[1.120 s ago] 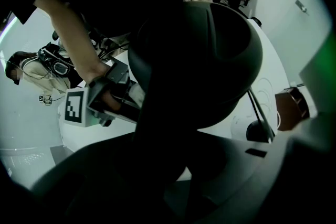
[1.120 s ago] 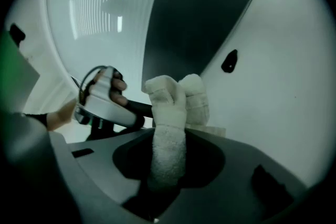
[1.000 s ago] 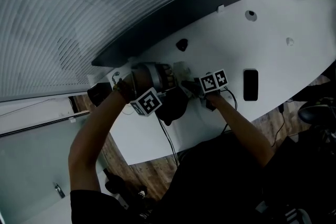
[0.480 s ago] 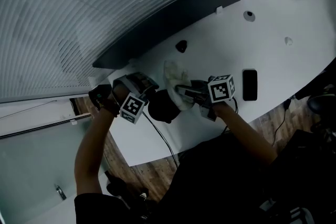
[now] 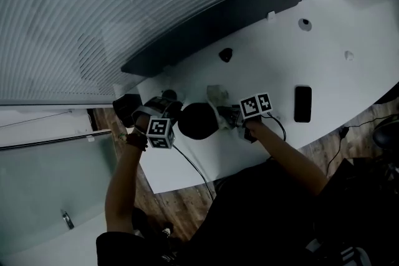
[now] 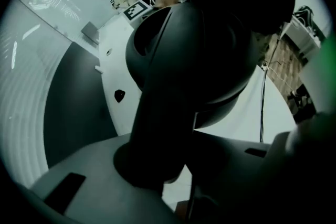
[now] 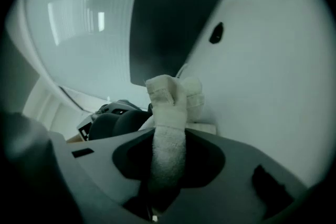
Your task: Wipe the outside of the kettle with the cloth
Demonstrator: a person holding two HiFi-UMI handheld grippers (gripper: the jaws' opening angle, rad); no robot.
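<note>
The black kettle (image 5: 198, 121) stands on the white table (image 5: 349, 81), seen from above in the head view. My left gripper (image 5: 167, 110) is at the kettle's left side, pointing steeply down. In the left gripper view the kettle's round body (image 6: 205, 50) looms close, and its thick handle (image 6: 157, 128) sits gripped between the jaws of the left gripper (image 6: 173, 165). My right gripper (image 5: 227, 114) is at the kettle's right side, shut on the white cloth (image 5: 217, 96). The right gripper view shows the cloth (image 7: 168, 107) bunched up out of the jaws, the kettle (image 7: 113, 123) left of it.
A black phone (image 5: 302, 103) lies on the table right of my right hand. A small dark round object (image 5: 225, 54) sits behind the kettle. A cable (image 5: 193, 162) runs off the table's near edge. A long dark panel (image 5: 212, 22) borders the far edge.
My left gripper has swung left and rolled over, with the kettle's handle in it. The right gripper lifted the cloth, then brought it back beside the kettle's right flank.
</note>
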